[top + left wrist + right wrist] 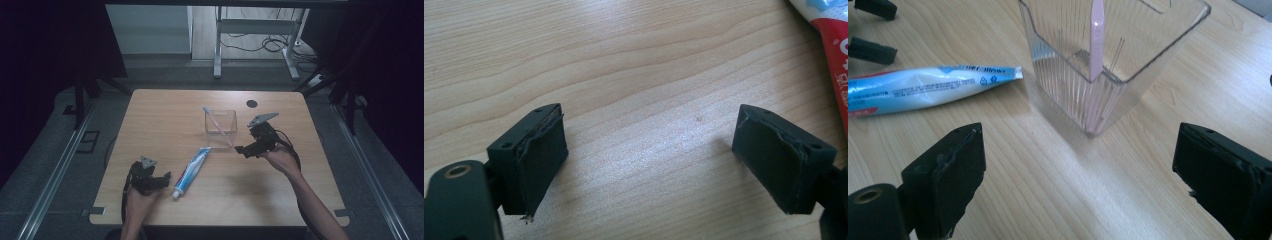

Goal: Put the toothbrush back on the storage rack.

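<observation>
Left gripper [166, 176] empty, spread; toothpaste tube [191, 171] just beside, right.

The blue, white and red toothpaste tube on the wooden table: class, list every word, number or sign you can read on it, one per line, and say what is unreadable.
Blue, white and red toothpaste tube: a line of small blue print and round symbols near its crimped end, too blurred to read.
Same tube's red part: white characters, cut off and blurred, unreadable.
Clear plastic square cup: no text.
</observation>
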The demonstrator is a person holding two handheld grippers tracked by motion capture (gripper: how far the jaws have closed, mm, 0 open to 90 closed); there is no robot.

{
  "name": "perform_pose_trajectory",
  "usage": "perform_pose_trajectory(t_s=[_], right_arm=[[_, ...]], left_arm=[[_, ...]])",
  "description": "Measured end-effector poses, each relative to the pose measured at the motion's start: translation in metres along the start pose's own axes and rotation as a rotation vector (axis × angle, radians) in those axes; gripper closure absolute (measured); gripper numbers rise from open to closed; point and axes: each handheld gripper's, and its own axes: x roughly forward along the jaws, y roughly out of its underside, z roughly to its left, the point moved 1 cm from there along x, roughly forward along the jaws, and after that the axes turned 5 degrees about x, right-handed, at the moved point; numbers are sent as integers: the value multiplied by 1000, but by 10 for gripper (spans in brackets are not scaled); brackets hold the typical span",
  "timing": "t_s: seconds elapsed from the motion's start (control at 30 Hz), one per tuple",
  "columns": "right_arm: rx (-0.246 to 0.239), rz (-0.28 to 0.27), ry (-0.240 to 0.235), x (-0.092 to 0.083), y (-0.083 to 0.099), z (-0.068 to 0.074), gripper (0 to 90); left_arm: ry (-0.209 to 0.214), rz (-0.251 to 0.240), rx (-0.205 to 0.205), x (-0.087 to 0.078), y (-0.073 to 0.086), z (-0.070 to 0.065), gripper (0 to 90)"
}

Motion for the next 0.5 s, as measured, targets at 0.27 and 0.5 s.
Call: perform_pose_trajectory(t_s=[0.27, 0.5], right_arm=[[17, 2, -2, -4, 19, -1, 54], [48, 1, -2, -7, 38, -4, 55]], left_arm=[[1, 0, -2, 0, 0, 0, 140], [0, -3, -5, 0, 0, 0, 140]])
